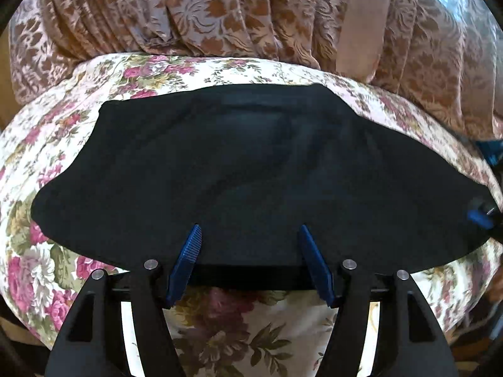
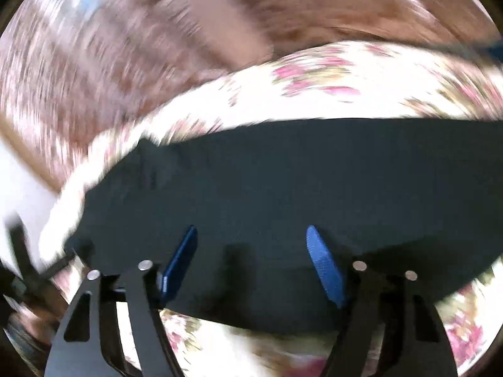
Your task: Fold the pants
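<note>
Floral bedspread (image 1: 47, 144) w/ pink roses covers the bed, brown damask curtain (image 1: 188, 9) behind. Black pants (image 1: 239, 163) lie flat on it, long axis left-right, already narrowed to a band; cloth is matte, soft, barely creased. Left gripper (image 1: 250, 242) sits at the near hem, jaws apart, nothing pinched. Right gripper (image 2: 251, 243) likewise gapes over the pants' near edge, view blurred. Both equally near; next fold prob. brings one end across.
</note>
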Demonstrator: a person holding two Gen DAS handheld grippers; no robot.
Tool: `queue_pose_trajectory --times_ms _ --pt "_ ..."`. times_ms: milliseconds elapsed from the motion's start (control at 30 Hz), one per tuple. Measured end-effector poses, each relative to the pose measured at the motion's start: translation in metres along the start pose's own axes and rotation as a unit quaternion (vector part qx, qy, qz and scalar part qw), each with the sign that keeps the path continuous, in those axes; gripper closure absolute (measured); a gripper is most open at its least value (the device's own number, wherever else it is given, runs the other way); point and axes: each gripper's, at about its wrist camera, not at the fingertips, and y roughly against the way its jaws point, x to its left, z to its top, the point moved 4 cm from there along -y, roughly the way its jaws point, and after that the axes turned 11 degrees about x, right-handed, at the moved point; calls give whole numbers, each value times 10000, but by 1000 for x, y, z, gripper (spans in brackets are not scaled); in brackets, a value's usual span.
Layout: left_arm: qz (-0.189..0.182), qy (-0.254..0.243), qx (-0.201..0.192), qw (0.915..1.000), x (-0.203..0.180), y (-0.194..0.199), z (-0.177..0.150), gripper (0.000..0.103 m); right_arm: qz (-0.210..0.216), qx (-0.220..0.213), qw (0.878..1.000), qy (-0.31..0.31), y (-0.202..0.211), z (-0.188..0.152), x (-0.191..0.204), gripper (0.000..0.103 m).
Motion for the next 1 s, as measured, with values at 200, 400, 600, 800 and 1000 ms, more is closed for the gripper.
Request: queue_pose_trajectory --times_ms 200,400,600,800,1000 --pt "-71 80 67 9999 2 -4 1 38 99 -909 9781 -1869 81 -5 -126 36" --pt "-70 112 111 9999 -2 -6 2 36 211 -1380 9420 -3052 111 -17 -201 44" --pt "-101 169 205 9996 -1 -6 5 36 635 -1517 9233 -3472 104 -13 -231 60" --pt "-485 316 125 9982 -3 6 14 36 658 -1583 9159 -3629 99 -2 -252 82" --pt "-903 85 16 9959 -24 19 24 36 514 -1548 9292 -3318 107 15 -241 87"
